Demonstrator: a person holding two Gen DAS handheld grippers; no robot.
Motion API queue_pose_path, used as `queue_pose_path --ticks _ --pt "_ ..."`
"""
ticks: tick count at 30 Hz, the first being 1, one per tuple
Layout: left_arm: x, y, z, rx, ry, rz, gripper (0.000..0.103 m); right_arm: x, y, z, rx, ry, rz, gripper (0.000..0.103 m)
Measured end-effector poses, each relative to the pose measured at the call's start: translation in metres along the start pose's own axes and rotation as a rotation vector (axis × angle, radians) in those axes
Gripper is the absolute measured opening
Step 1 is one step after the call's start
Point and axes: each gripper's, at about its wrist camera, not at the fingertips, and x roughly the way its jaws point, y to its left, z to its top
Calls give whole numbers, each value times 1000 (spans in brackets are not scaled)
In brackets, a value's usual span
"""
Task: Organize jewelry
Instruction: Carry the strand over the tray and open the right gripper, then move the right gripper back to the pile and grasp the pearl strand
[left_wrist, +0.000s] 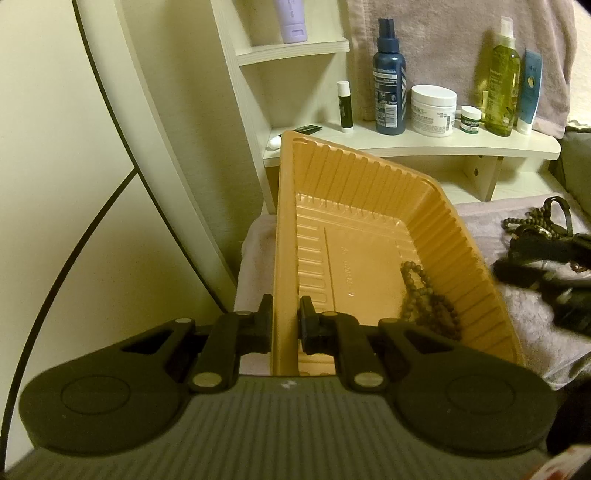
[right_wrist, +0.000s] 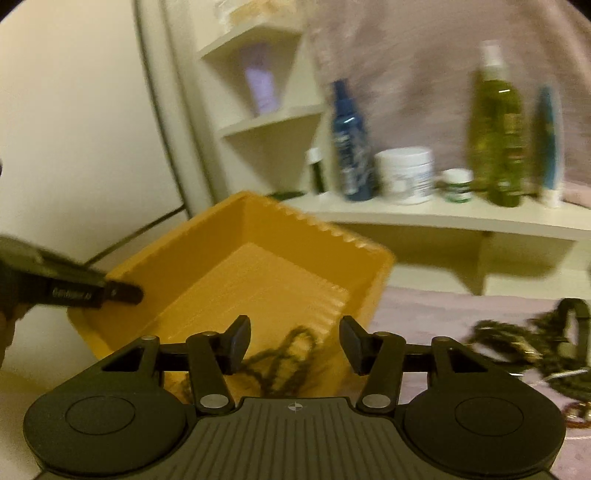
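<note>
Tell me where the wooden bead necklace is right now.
The bead necklace lies inside the orange tray, against its right wall, near the left claw clamping the tray's left rim.

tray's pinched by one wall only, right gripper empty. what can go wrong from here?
1. The left gripper pinches only one thin wall of the orange tray, which sits tilted; the wall could flex or slip out.
2. The bead necklace already lies bunched against the tray's low side, so more tilt might spill it.
3. The right gripper hangs open over the tray; heading for the jewelry pile, it may bump the rim.
</note>
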Motion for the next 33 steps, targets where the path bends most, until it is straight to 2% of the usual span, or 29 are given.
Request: queue_pose_path --ticks 4,10,14,17,20,26,31,33 --pt "-1 0 0 3 -1 -1 12 -25 -27 -6 29 -35 -134 54" --pt "-2 -2 0 7 -2 3 12 -56 -80 -27 66 -9 -366 54" --pt "-2 -2 0 6 -2 3 12 -73 -109 -39 98 6 -456 54" --pt "-2 -2 0 7 -2 5 12 -78 -118 -43 107 16 -464 53" --pt "-2 -2 0 7 -1 6 12 -77 -116 -43 88 29 -433 53" --pt "-2 -2 0 9 1 7 12 -59 -104 -47 59 74 -350 42" --pt "-2 -2 0 9 1 6 12 -38 -108 -41 155 72 -329 37" --pt "-2 -2 0 9 3 6 12 -27 -114 -38 190 85 -345 33"
